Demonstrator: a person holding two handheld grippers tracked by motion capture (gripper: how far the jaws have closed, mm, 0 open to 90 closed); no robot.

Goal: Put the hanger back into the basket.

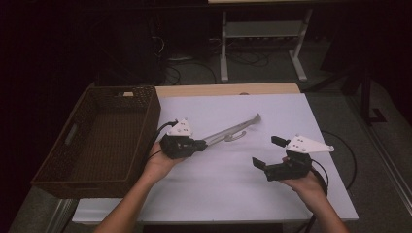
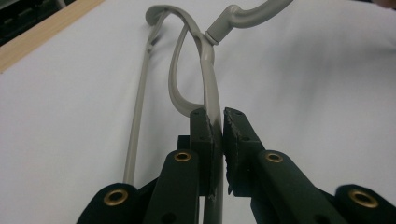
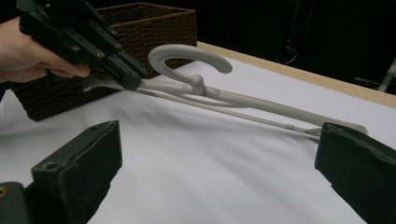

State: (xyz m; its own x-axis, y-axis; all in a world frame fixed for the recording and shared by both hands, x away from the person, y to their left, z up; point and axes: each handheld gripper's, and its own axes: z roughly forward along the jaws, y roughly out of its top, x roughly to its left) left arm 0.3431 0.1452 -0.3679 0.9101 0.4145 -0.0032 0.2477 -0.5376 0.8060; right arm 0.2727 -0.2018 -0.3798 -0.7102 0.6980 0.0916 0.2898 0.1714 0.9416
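- Gripping one arm of the grey hanger [image 2: 208,88], the left gripper [image 1: 203,143] has its jaws clamped on it.
- The hanger sits over the white table [image 1: 218,189], perhaps slightly lifted, beside the brown basket [image 1: 58,165].
- The right gripper [image 1: 268,151] hovers spread wide, holding nothing.

No text, label, brand or number can be read anywhere. Every surface in these views is plain or too dim to tell.

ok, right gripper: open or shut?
Open. In the right gripper view its two jaws stand wide apart with bare white table between them; the high view shows the right gripper spread too, clear of the hanger.
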